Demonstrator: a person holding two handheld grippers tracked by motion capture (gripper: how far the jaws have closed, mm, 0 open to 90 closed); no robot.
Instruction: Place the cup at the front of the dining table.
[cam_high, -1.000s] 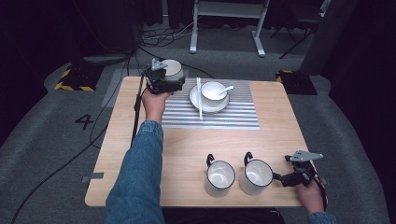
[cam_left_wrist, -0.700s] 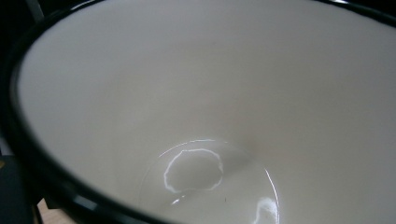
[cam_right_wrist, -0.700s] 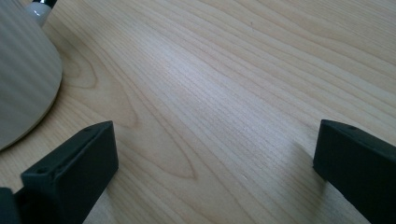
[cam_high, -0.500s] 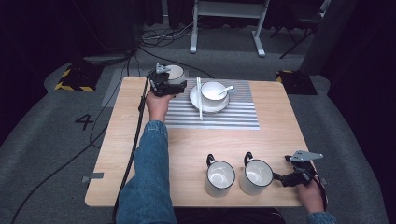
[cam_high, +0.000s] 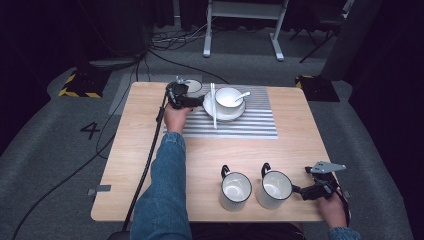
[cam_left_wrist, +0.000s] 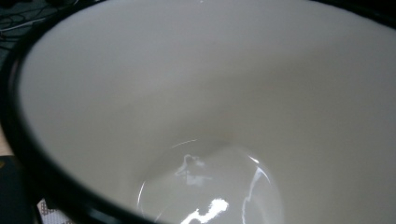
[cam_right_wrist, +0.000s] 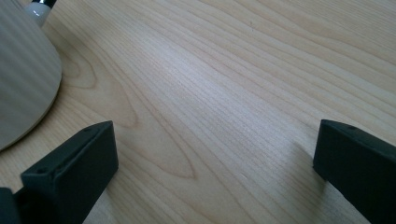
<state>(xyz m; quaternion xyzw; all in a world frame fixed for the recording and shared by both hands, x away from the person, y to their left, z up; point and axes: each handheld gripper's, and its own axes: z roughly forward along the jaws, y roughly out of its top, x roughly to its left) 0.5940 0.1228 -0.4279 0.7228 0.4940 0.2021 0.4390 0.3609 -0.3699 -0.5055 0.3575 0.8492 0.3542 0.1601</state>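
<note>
One mug has been carried by the left gripper toward the counter's far edge, just beside the plate; placement seems imminent. The right gripper rests spread wide, empty.

A pale wooden tabletop carries everything. At its far edge lies a grey-and-white striped mat, with a white plate on the mat. At the mat's far left corner stands a white cup with a dark rim; whether it sits on the mat or the bare wood cannot be told. Near the front edge two white mugs with dark rims and handles stand side by side on the wood, the left mug just beside the right mug.
</note>
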